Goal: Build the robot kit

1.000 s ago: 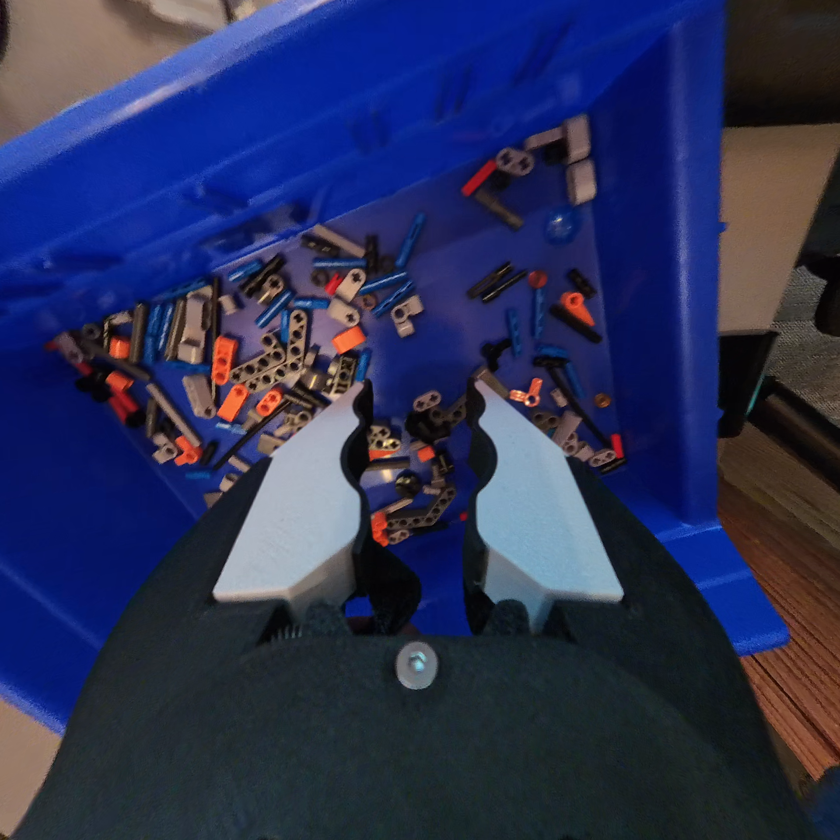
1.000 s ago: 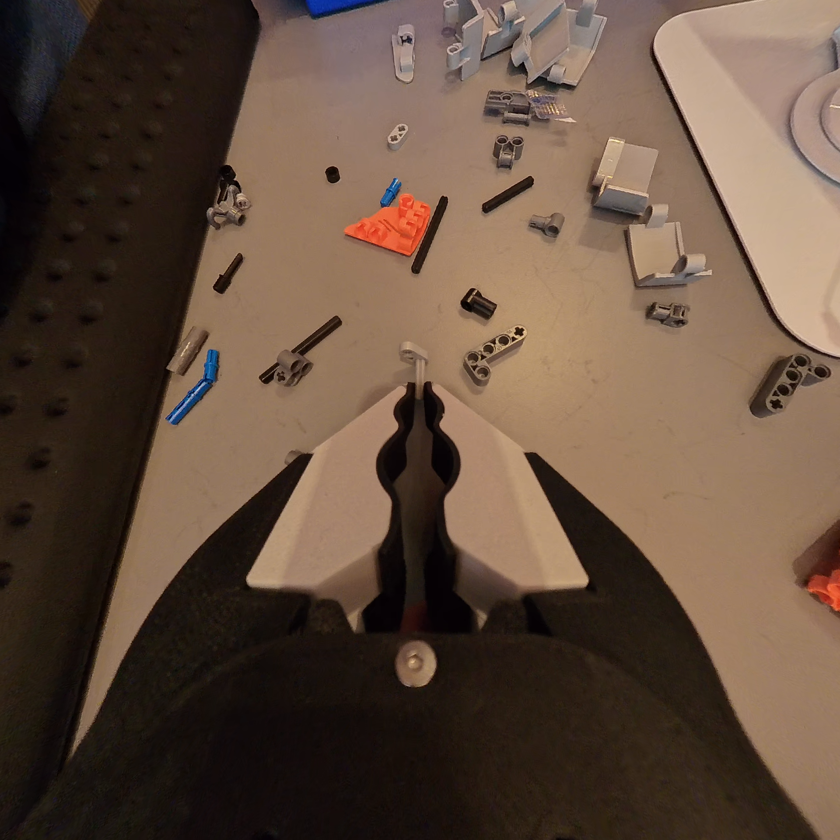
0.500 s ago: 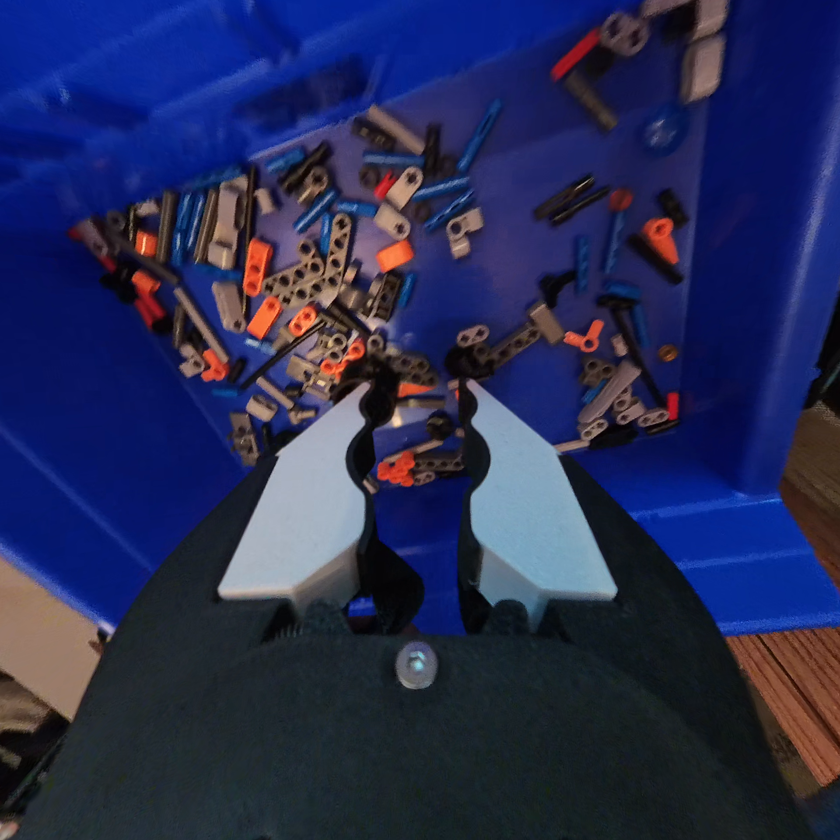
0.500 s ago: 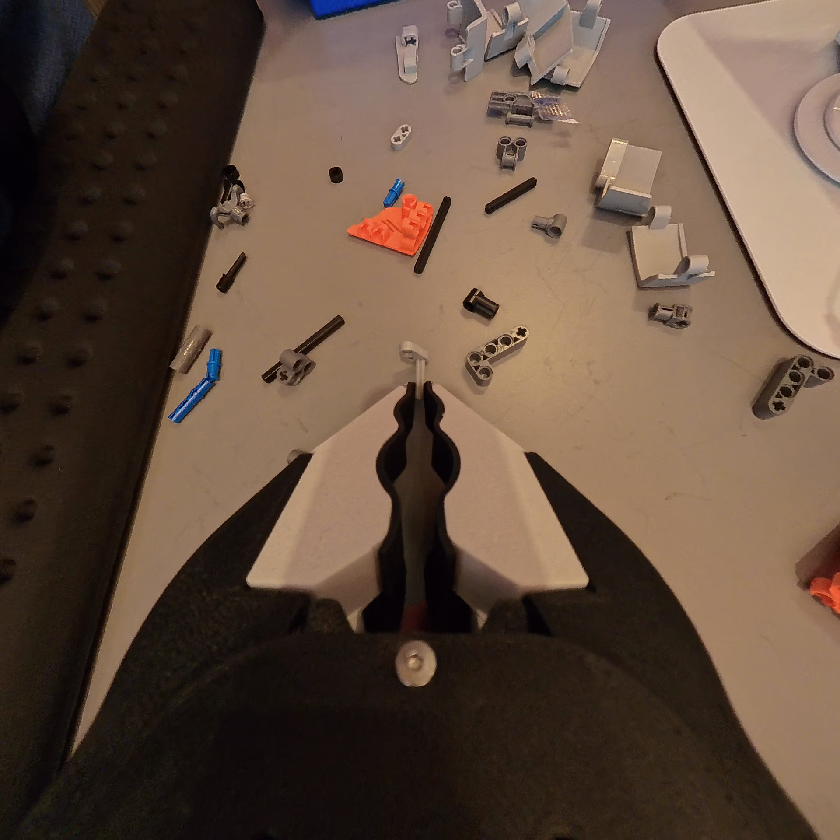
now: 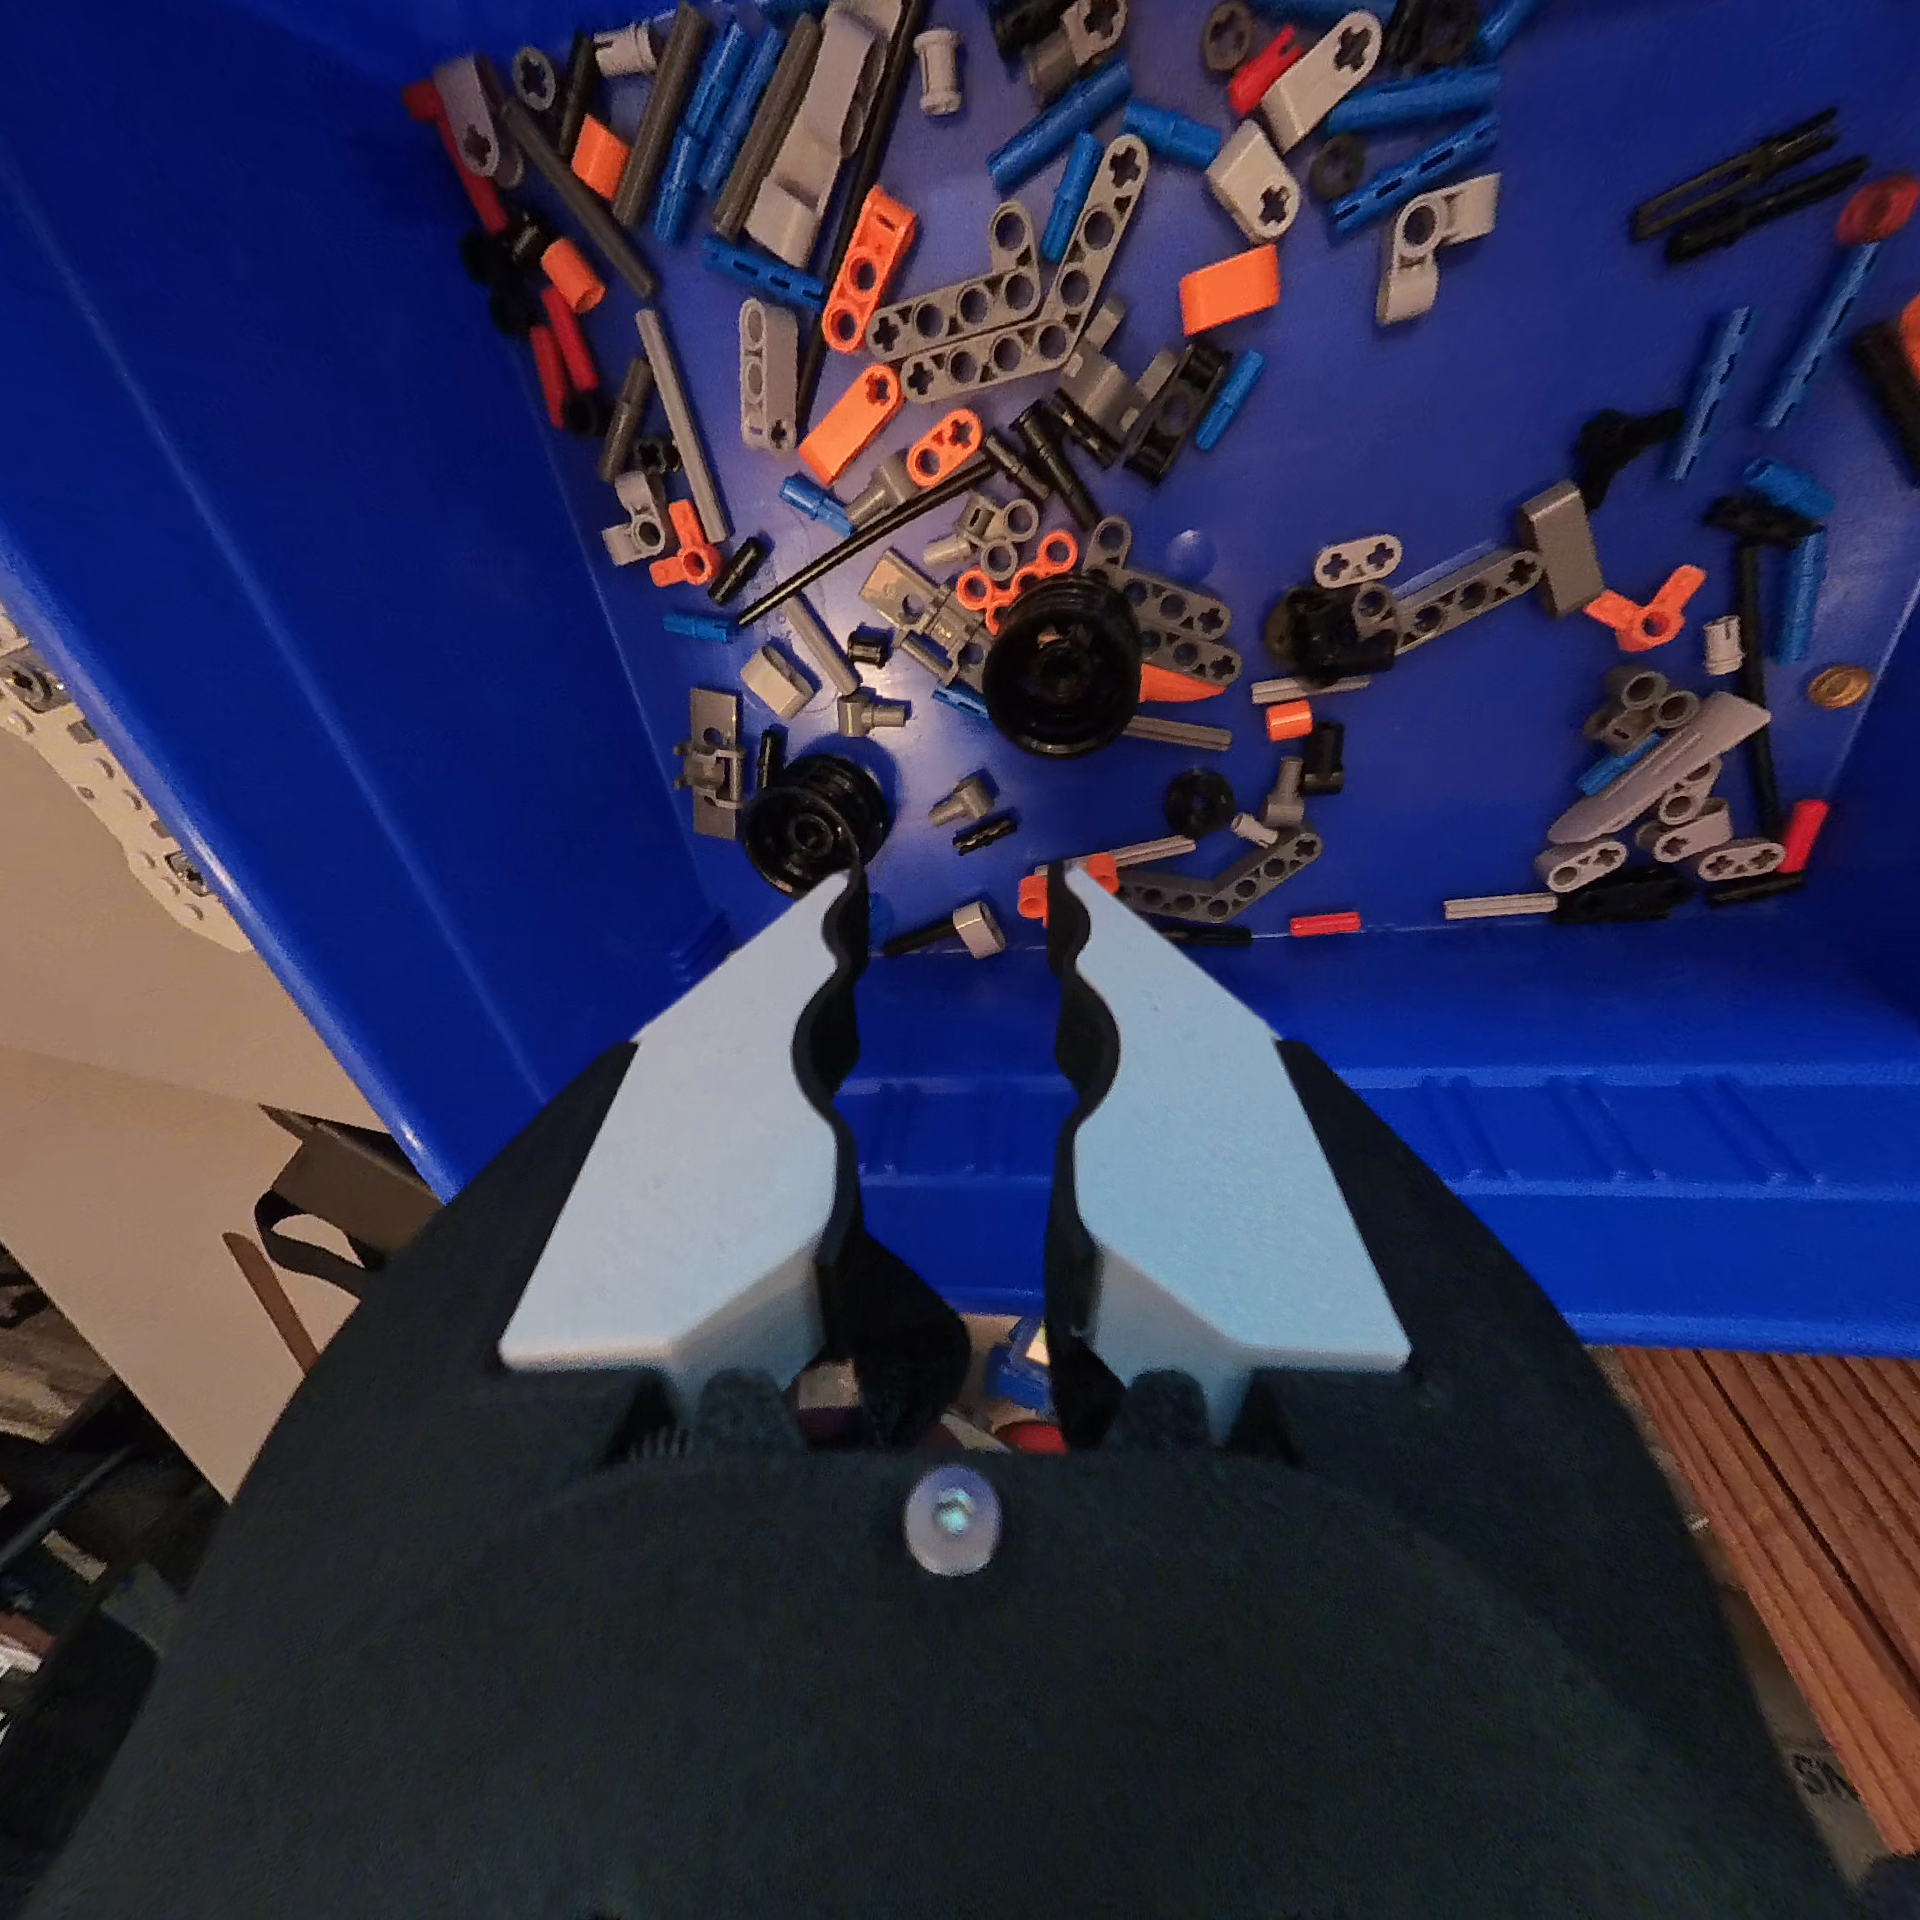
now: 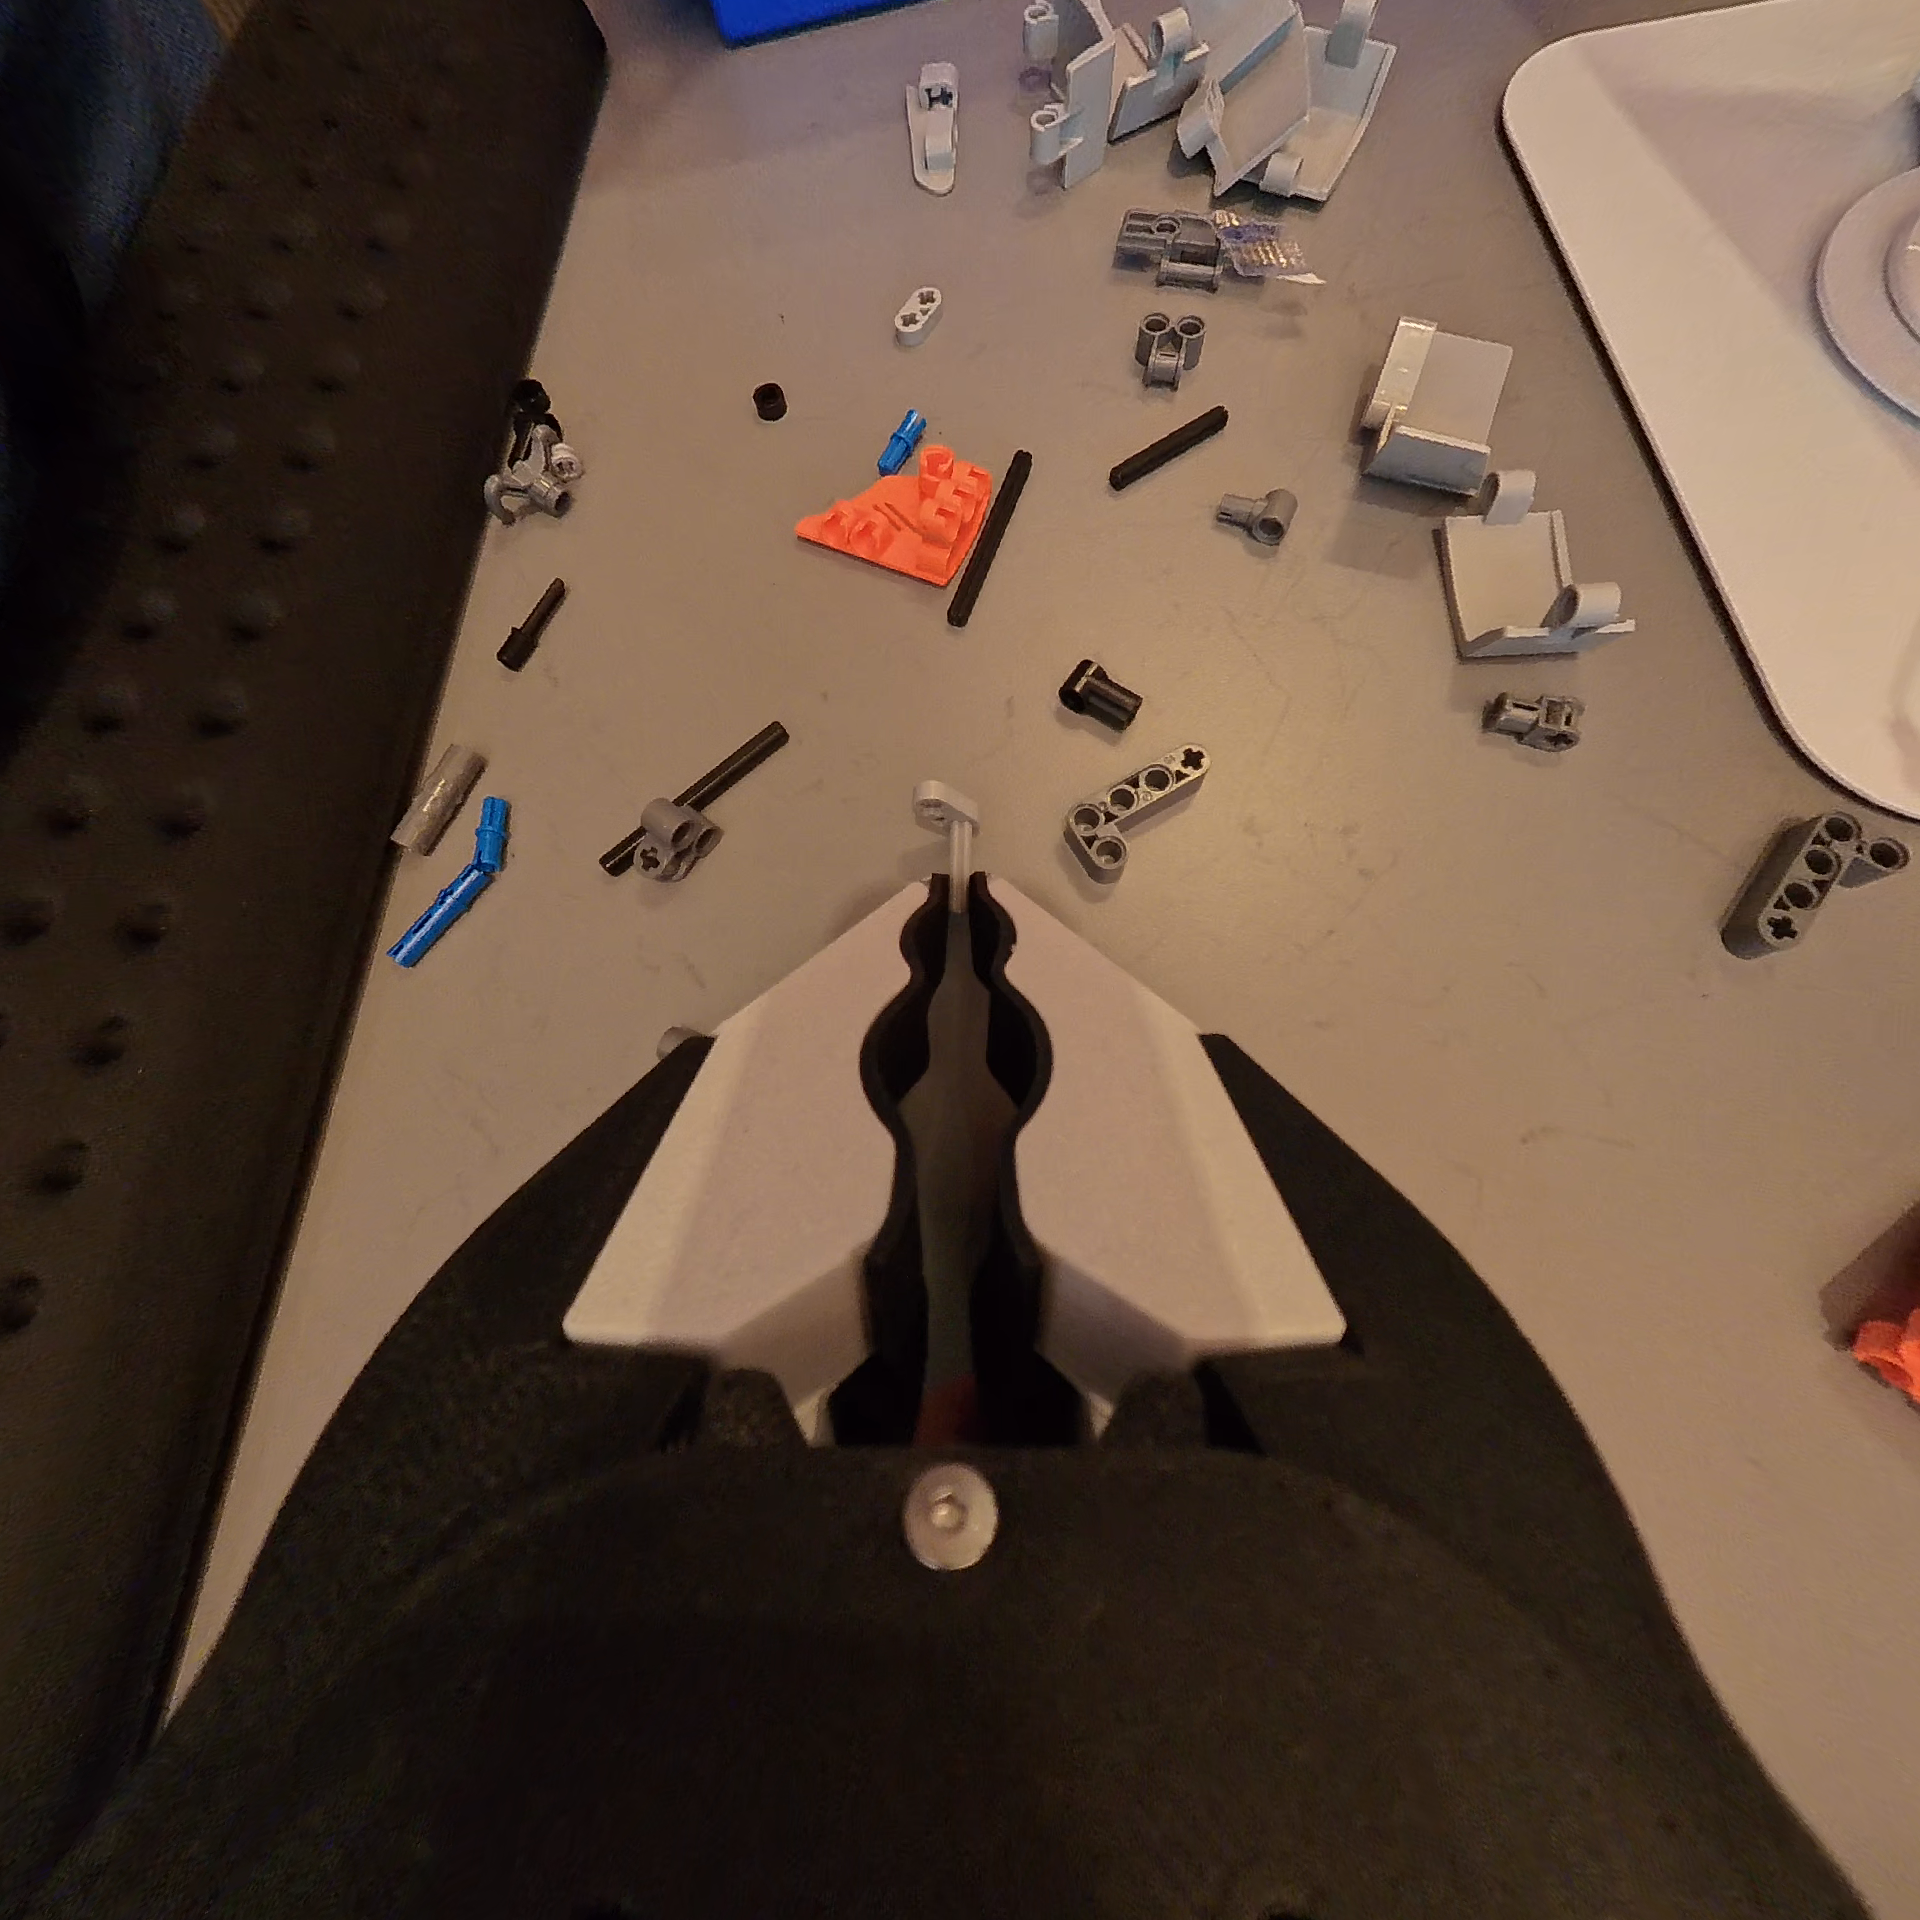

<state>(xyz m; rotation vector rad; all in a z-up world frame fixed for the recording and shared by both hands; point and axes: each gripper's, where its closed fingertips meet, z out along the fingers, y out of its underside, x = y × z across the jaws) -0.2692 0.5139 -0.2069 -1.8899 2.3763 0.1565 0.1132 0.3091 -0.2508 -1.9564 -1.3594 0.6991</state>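
My left gripper is open and empty, over the near edge of a blue bin holding several small building pieces. Its tips are just above a small grey connector, next to a small black wheel; a larger black wheel lies farther in. My right gripper is shut on a thin light-grey pin piece that sticks out past its tips, above a grey tabletop.
Loose pieces lie on the table: an orange panel, a grey angled beam, black axles, a blue pin, grey panels. A white tray is at right, a black studded mat at left. The grippers' ends are close to 45 cm from one another. From my left tips it is roughly 4 cm to the small black wheel; from my right, 45 cm.
My left gripper has moved forward and down into the blue bin, so the pieces look much closer. My right gripper has stayed still, holding the grey pin piece.
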